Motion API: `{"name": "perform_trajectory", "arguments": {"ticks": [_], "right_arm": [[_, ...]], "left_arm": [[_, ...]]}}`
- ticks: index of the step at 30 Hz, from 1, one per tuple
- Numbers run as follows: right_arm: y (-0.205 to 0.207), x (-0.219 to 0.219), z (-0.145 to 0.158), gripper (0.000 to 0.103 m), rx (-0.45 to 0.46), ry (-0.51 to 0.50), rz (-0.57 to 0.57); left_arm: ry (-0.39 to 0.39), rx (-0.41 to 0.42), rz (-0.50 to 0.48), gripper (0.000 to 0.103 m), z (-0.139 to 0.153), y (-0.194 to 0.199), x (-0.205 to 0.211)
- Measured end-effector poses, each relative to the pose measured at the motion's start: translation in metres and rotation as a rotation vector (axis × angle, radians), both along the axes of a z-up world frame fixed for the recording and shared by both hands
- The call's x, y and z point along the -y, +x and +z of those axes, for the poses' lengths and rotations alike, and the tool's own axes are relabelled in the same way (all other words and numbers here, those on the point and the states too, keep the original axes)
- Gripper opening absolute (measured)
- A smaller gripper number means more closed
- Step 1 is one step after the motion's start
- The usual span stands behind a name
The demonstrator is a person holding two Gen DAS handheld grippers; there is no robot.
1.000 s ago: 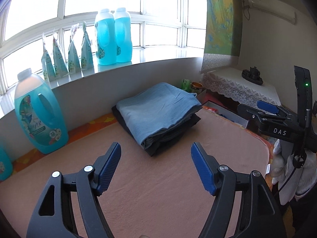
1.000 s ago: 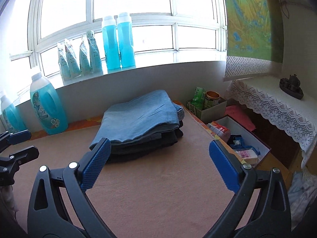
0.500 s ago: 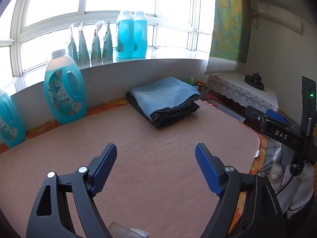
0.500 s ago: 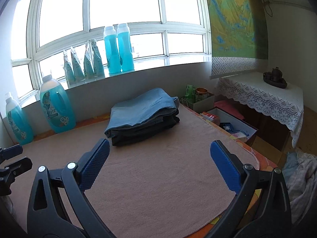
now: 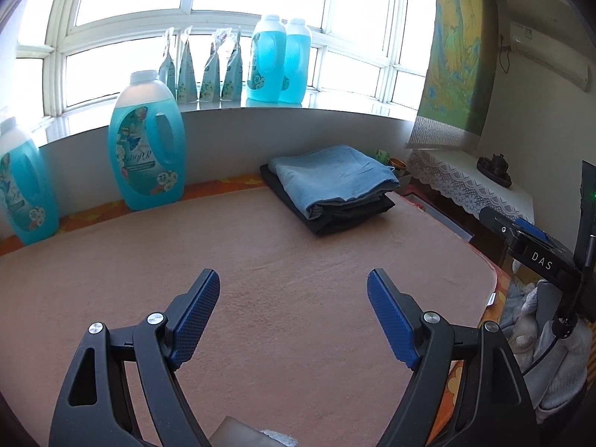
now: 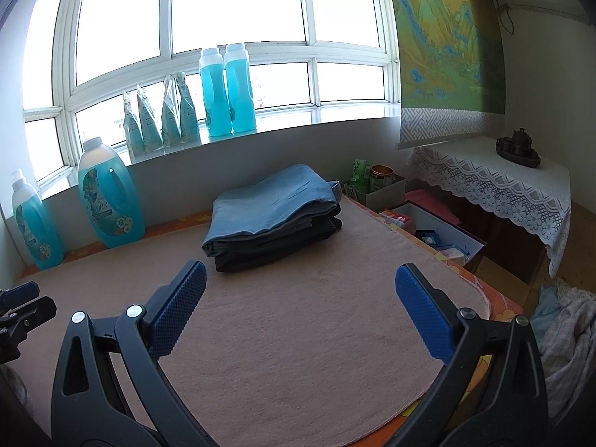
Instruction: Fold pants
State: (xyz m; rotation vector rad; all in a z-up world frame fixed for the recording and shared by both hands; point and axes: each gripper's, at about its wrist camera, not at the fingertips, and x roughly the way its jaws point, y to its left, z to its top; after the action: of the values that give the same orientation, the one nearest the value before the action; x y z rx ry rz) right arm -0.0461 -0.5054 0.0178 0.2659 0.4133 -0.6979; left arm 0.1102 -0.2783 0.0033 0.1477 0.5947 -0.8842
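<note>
Above mat [image 5: 283, 260], both tools wide, empty.

Lighting: strong daylight entered through the bay window [image 5: 231, 18], panes blown out to white. Detergent bottles [image 6: 227, 93] on the sill stood backlit and glowing. Focus was sharp. Fisheye bending curved the window frames; corners vignetted dark.

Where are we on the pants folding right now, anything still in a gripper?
Done: blue folded pants lie on top of darker folded garments, stacked at the far side of the pink mat. In hand: nothing; the left gripper and the right gripper are both open and empty above bare mat. Left: unclear; loose clothing lies off the mat's right edge, possibly the next item.
</note>
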Motion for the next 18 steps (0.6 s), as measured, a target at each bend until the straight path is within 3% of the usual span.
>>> {"name": "perform_trajectory", "arguments": {"ticks": [18], "right_arm": [[0.0022,-0.0021,0.0002,0.103,-0.003,-0.009,0.003]], "left_arm": [[-0.012,0.001,0.01,0.082,0.0006,0.0015,-0.0045]]}}
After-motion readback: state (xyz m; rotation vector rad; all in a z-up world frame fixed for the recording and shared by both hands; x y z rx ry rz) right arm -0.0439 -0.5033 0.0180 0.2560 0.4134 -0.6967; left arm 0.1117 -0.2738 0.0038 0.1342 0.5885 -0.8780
